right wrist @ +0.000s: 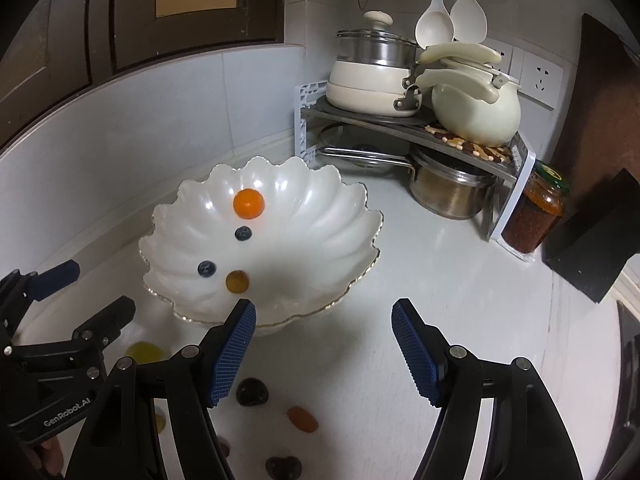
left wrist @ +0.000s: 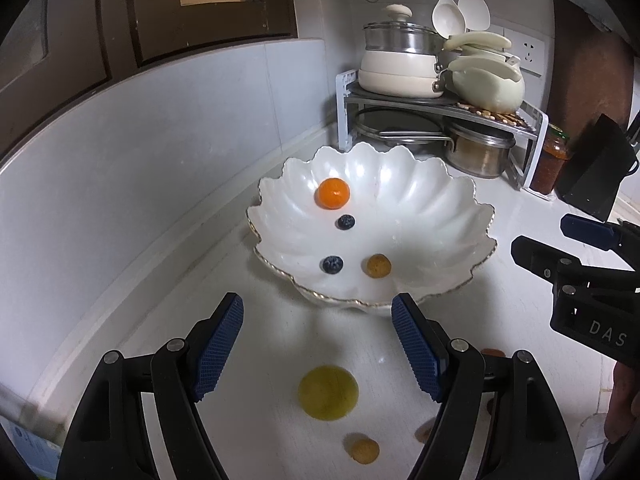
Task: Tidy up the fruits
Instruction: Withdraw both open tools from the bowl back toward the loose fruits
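Fruit in hand: I take the green fruit (left wrist: 328, 392) as my next pick; it lies on the white counter (left wrist: 272, 332), near side of the bowl, between the left gripper's (left wrist: 318, 346) open blue pads and touching neither.
Left gripper: jaws stand wide apart and hold nothing; the green fruit sits nearer than the fingertips, so I judge I must draw back or tip down before closing.
Small tan fruit, counter (left wrist: 364, 450): just nearer than the green one; I would keep the pads clear of it so it does not roll.
Right gripper (right wrist: 324, 346): also spread wide and empty, hovering over bare counter to the right of the bowl's near rim.
Loose fruits, right-wrist view: a dark berry (right wrist: 252, 392), an orange-brown piece (right wrist: 303, 419) and a second dark piece (right wrist: 284, 468) lie near, under that gripper; exact kinds I cannot tell.
Scalloped white bowl (left wrist: 460, 216): the destination, as I judge; it already holds an orange fruit (left wrist: 334, 193), two blueberries (left wrist: 345, 222) (left wrist: 333, 265) and a tan fruit (left wrist: 379, 266).
Technique: I would close gently on the round green fruit across its middle, lift above the gilt rim, and release low inside.
Far clutter: a pot rack (left wrist: 440, 100) and a sauce jar (left wrist: 552, 160) stand well apart.
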`<state>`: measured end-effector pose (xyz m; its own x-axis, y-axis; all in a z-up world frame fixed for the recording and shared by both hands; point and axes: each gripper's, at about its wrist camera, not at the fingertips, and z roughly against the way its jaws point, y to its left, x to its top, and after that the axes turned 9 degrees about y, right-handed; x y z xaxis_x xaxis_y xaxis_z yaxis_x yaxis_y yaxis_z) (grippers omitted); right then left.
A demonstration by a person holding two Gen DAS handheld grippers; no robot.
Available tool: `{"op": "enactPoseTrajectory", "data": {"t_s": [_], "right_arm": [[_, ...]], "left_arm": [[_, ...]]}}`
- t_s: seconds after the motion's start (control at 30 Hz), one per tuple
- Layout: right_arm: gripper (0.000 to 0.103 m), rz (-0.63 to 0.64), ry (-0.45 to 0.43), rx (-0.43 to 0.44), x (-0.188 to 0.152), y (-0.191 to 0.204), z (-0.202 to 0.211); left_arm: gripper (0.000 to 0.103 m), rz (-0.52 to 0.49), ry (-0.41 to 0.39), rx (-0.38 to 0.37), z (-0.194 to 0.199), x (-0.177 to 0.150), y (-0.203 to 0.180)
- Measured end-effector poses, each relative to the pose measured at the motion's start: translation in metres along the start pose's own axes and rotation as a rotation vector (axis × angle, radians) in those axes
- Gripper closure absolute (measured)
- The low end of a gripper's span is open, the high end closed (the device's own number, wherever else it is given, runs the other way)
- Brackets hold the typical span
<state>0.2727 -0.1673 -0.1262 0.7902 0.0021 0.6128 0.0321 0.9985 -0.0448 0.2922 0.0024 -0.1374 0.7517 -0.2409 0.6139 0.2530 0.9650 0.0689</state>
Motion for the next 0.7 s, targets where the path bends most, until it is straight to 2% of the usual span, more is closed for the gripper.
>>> {"op": "enactPoseTrajectory", "data": {"t_s": [0.7], "right_arm": [[0.032, 0.016, 0.027, 0.019, -0.038, 0.005, 0.008]], "left_arm": [[0.027, 0.012, 0.017, -0.008, 0.007, -0.039, -0.005]]}}
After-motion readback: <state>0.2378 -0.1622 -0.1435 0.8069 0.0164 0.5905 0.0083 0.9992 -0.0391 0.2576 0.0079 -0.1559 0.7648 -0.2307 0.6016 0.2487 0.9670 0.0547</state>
